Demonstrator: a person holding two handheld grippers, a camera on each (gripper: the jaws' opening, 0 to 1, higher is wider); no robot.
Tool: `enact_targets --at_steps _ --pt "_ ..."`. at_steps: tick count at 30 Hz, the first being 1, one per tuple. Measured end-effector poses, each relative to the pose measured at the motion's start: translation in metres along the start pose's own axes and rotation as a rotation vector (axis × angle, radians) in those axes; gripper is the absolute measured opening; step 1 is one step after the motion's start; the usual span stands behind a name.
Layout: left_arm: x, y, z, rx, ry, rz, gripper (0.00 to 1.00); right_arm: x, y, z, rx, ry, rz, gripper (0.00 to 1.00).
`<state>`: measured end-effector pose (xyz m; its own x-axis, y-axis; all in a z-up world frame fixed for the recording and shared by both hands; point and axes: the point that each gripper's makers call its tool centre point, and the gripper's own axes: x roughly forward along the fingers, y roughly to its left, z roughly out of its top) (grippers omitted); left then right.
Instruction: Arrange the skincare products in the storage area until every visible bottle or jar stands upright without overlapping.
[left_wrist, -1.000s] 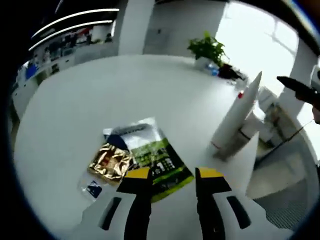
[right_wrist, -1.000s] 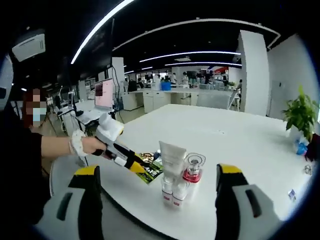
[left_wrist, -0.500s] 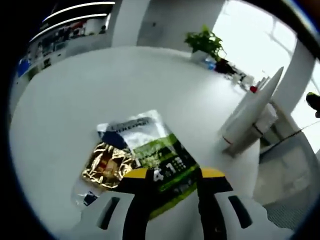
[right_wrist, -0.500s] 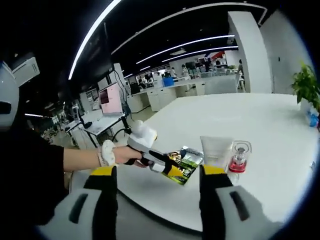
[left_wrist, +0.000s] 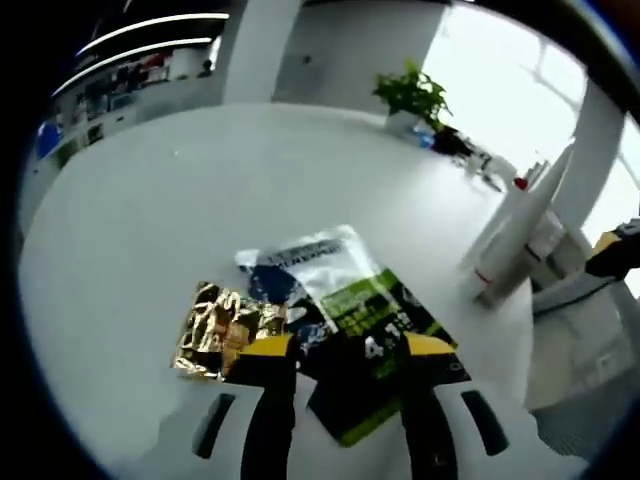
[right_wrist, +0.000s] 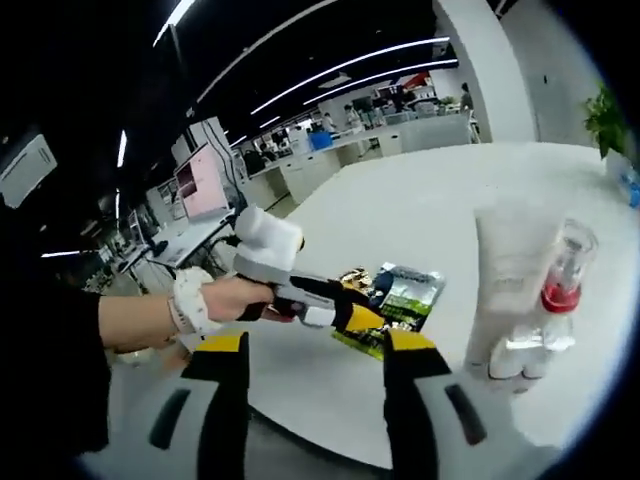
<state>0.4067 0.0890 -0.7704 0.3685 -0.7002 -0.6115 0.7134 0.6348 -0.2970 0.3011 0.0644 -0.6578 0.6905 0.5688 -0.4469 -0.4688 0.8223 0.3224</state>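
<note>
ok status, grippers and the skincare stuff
Left gripper open over green-and-silver sachet, gold foil packet beside it. Right gripper open, empty. White tube and red-collared clear bottle upright.

A large open-plan office: long strip lights (right_wrist: 330, 85) cross a dark ceiling, rows of desks (right_wrist: 400, 135) and a computer monitor (right_wrist: 203, 185) fill the background, and a potted plant (left_wrist: 412, 95) stands on a big white table (left_wrist: 200, 190).

Green sachet (left_wrist: 375, 350) print blurred
</note>
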Motion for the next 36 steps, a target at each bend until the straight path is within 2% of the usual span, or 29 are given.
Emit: enact_targets --at_steps 2,4,6,8,14,19,22,25,32,36 --pt "-0.001 -0.001 0.001 0.003 -0.003 -0.014 0.34 0.009 -0.007 -0.002 0.002 0.01 -0.033 0.52" --pt "-0.002 0.0 0.0 0.005 -0.007 -0.024 0.32 0.018 -0.014 -0.003 0.012 0.008 -0.056 0.46" --pt "-0.001 0.004 0.001 -0.002 -0.015 -0.032 0.31 0.027 -0.024 -0.008 0.05 0.025 -0.108 0.42" --pt "-0.002 0.007 0.002 -0.007 -0.021 -0.042 0.3 0.036 -0.031 -0.015 0.061 0.066 -0.136 0.43" --pt "-0.006 0.02 0.006 -0.037 -0.043 -0.047 0.32 0.064 -0.053 -0.031 0.125 0.107 -0.201 0.43" --pt "-0.011 0.031 0.008 -0.033 -0.062 -0.03 0.31 0.08 -0.063 -0.042 0.146 0.136 -0.222 0.41" --pt "-0.01 0.038 0.003 -0.035 -0.037 -0.024 0.32 0.086 -0.068 -0.044 0.151 0.144 -0.232 0.4" --pt "-0.011 0.041 0.006 -0.051 -0.049 -0.023 0.31 0.092 -0.077 -0.05 0.152 0.169 -0.259 0.4" --pt "-0.01 0.041 0.008 -0.051 -0.032 -0.042 0.27 0.103 -0.083 -0.055 0.167 0.172 -0.281 0.38" --pt "-0.01 0.043 0.007 -0.065 -0.026 -0.041 0.22 0.106 -0.085 -0.051 0.201 0.139 -0.278 0.36"
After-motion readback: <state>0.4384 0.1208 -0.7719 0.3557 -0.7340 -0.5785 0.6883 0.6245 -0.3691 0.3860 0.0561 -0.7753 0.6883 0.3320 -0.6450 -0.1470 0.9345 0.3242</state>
